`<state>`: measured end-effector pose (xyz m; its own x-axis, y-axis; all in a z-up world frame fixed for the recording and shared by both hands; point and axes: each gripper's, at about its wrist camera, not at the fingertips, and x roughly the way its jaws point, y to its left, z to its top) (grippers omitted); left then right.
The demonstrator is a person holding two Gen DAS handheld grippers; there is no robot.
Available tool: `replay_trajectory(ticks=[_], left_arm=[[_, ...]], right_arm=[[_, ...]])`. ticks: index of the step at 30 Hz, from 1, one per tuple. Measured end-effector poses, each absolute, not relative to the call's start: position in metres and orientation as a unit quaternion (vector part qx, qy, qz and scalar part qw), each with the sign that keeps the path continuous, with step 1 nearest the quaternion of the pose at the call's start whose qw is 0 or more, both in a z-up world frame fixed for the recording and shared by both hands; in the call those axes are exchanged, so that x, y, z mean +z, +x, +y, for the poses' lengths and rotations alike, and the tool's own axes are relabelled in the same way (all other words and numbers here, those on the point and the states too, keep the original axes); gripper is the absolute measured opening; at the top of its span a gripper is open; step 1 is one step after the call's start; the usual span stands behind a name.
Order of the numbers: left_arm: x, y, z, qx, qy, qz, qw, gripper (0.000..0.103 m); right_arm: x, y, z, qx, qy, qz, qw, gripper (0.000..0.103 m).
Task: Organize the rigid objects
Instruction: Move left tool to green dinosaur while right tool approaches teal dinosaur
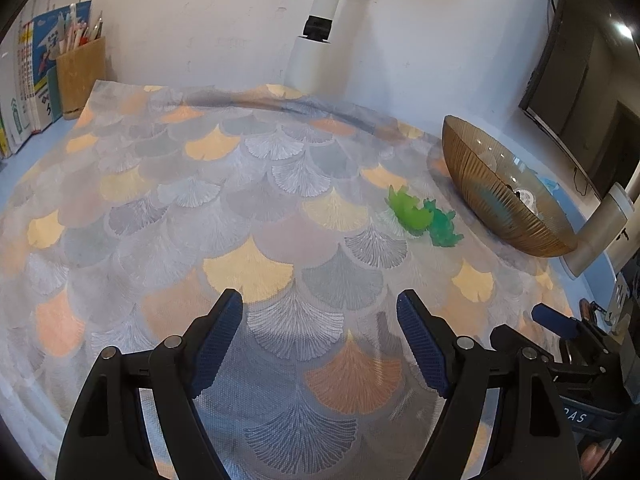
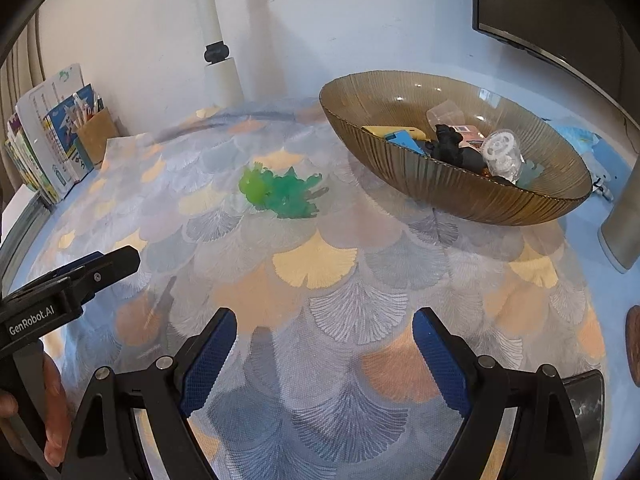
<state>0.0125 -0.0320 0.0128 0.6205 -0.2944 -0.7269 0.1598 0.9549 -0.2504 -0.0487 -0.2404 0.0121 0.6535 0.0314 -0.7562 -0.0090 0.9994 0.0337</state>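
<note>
— Both grippers, how did they stand?

— Left gripper [image 1: 320, 316] had its blue pads spread wide with only the patterned cloth [image 1: 168, 216] showing between them. Right gripper [image 2: 324, 336] was spread wide too, nothing between its fingers; its jaws had just been opening.

— Where were the toys?

— In the left wrist view, the light green figure [image 1: 406, 210] and the darker green figure [image 1: 444, 228] lay touching each other on the cloth, at about one o'clock from the left gripper. From the right gripper they sat at about eleven o'clock, well apart from its fingers.

— And the bowl?

— The ribbed amber bowl [image 2: 472, 196] stood at one o'clock in the right wrist view, near the figures but not touching them. Inside lay a black figure [image 2: 450, 144], a clear gear-like piece [image 2: 502, 156], and yellow and blue flat items.
</note>
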Motion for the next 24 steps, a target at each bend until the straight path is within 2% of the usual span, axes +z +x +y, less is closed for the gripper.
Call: replay_trajectory(ticks=[7, 8, 10, 11, 16, 18, 20, 24], left_arm=[[0.005, 0.023, -0.037, -0.128, -0.069, 0.455, 0.879, 0.078], [0.006, 0.027, -0.038, -0.136, -0.063, 0.46, 0.875, 0.078], [0.013, 0.033, -0.04, -0.151, -0.044, 0.459, 0.874, 0.078], [0.02, 0.038, -0.044, -0.163, -0.022, 0.455, 0.875, 0.078], [0.036, 0.069, -0.07, -0.246, 0.067, 0.434, 0.864, 0.078], [0.033, 0.083, -0.081, -0.272, 0.084, 0.43, 0.857, 0.067], [0.025, 0.097, -0.091, -0.285, 0.106, 0.435, 0.848, 0.062], [0.013, 0.117, -0.104, -0.334, 0.129, 0.438, 0.825, 0.06]], right_arm=[[0.011, -0.044, -0.241, 0.004, 0.011, 0.42, 0.907, 0.089], [0.011, -0.043, -0.242, 0.009, 0.016, 0.422, 0.906, 0.084], [0.014, -0.038, -0.245, 0.038, 0.054, 0.434, 0.899, 0.07], [0.017, -0.034, -0.246, 0.055, 0.076, 0.438, 0.894, 0.066], [0.037, 0.001, -0.238, 0.077, 0.118, 0.424, 0.895, 0.064], [0.037, 0.017, -0.232, 0.065, 0.108, 0.418, 0.9, 0.061], [0.033, 0.029, -0.232, 0.055, 0.107, 0.418, 0.9, 0.057], [0.017, 0.048, -0.244, 0.051, 0.141, 0.427, 0.892, 0.057]])
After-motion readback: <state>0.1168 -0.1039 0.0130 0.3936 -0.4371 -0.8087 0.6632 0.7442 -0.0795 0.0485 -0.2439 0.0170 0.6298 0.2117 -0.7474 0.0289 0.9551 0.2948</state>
